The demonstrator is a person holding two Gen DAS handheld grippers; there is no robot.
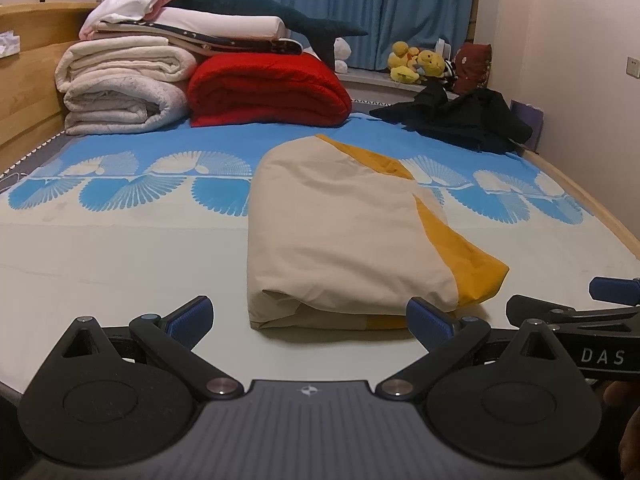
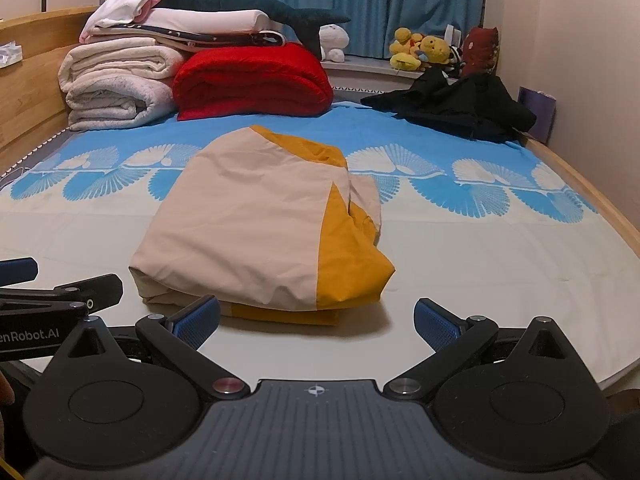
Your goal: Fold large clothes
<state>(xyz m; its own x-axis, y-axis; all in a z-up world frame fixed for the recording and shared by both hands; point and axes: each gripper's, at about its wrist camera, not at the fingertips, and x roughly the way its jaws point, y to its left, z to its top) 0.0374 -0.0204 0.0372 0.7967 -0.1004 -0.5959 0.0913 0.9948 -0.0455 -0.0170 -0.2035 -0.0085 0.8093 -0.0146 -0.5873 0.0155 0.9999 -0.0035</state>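
Left claw [image 1: 310, 320]: jaws spread wide, nothing between the blue pads [image 1: 192, 316], which hover just above the bed sheet [image 1: 120, 248]. Right claw [image 2: 316, 318]: likewise wide open and empty.

One folded garment, beige with mustard-yellow panels [image 1: 340, 232], lies on the bed directly ahead of both claws. In the left wrist view its near folded edge sits just beyond the fingertips, between them and shifted toward the right finger; that pad overlaps the yellow corner in the picture, contact cannot be told. In the right wrist view the garment [image 2: 248, 224] lies ahead and to the left, its near edge just behind the left pad [image 2: 198, 316].

Count, farther ahead:
- two rolled white blankets [image 1: 120, 88], far left
- one folded red blanket [image 1: 268, 88] beside them
- one dark plush shark [image 1: 256, 4] on top of the stack
- one black garment [image 1: 464, 120], crumpled, far right
- several yellow plush toys [image 1: 416, 64] on the sill; exact number unclear
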